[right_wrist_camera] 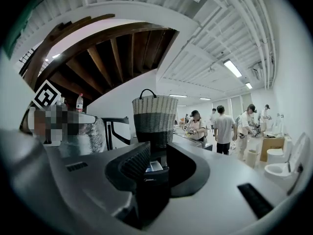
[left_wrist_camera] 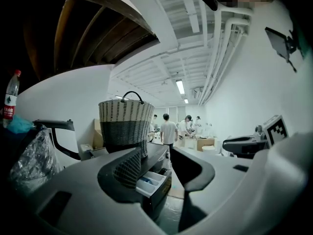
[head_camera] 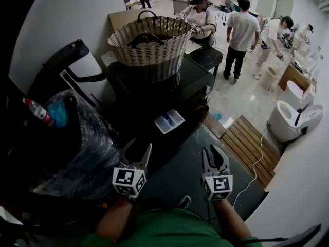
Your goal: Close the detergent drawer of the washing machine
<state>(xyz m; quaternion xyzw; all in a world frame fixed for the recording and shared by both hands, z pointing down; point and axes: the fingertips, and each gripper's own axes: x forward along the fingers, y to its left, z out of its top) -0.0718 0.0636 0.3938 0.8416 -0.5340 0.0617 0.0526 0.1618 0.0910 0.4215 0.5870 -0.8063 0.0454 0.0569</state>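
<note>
The black washing machine (head_camera: pixel 154 86) stands ahead of me with its white detergent drawer (head_camera: pixel 169 121) pulled out at the front. My left gripper (head_camera: pixel 138 150) hovers short of the machine's front, a little left of and below the drawer. Its jaws are open and hold nothing. In the left gripper view the drawer (left_wrist_camera: pixel 150 181) shows through the gap of that gripper (left_wrist_camera: pixel 156 159). My right gripper (head_camera: pixel 213 151) hangs to the right, over the green floor, with a narrow gap and nothing in it. In the right gripper view the drawer (right_wrist_camera: pixel 154 166) lies straight ahead of that gripper (right_wrist_camera: pixel 157 156).
A wicker basket (head_camera: pixel 149 40) sits on the machine's top. A plastic-wrapped bundle (head_camera: pixel 77 143) with a bottle (head_camera: pixel 38 111) is at the left. A wooden slatted platform (head_camera: pixel 254 148) and a white cable (head_camera: pixel 257 161) lie on the right. Several people (head_camera: pixel 241 35) stand further back, and white toilets (head_camera: pixel 290 120) are at the far right.
</note>
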